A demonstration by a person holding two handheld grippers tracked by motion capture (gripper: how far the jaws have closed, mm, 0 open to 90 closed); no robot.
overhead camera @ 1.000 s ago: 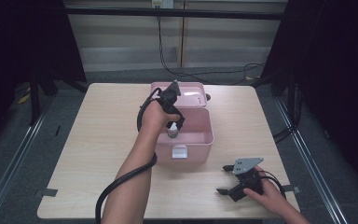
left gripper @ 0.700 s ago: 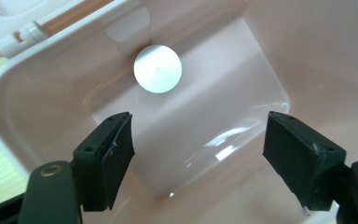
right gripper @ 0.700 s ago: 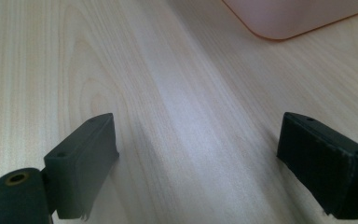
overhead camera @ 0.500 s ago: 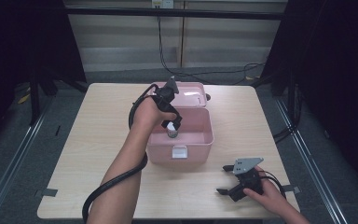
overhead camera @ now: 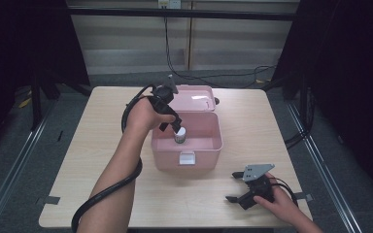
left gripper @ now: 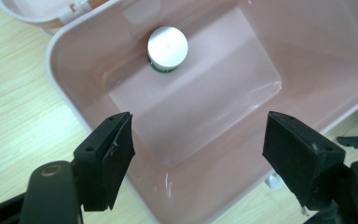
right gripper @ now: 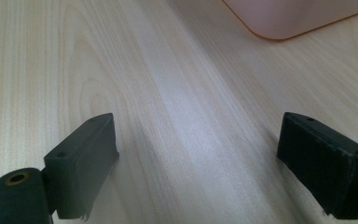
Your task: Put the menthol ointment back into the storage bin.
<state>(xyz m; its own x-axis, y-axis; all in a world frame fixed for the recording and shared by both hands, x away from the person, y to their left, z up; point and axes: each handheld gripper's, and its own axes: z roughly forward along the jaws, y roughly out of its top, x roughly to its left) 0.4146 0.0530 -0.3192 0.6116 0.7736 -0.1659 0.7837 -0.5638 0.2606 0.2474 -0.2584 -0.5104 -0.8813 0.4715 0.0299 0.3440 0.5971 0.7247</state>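
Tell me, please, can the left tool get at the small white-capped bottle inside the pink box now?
Probably yes. The left tool hangs open above the pink box, whose lid is folded back, and nothing covers the bottle standing inside.

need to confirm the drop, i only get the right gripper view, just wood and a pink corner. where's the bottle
Observer: The white-capped bottle stands upright inside the open pink box, near one corner.
Operator: left tool holding it?
Observer: No. The left tool is above the box with its jaws wide apart, and the bottle sits clear beyond them.
Operator: box lid?
Observer: The lid is flipped back behind the box, lying on the table.
Operator: and my tool?
Observer: The right tool rests low at the table's near right corner, jaws open, nothing between them.
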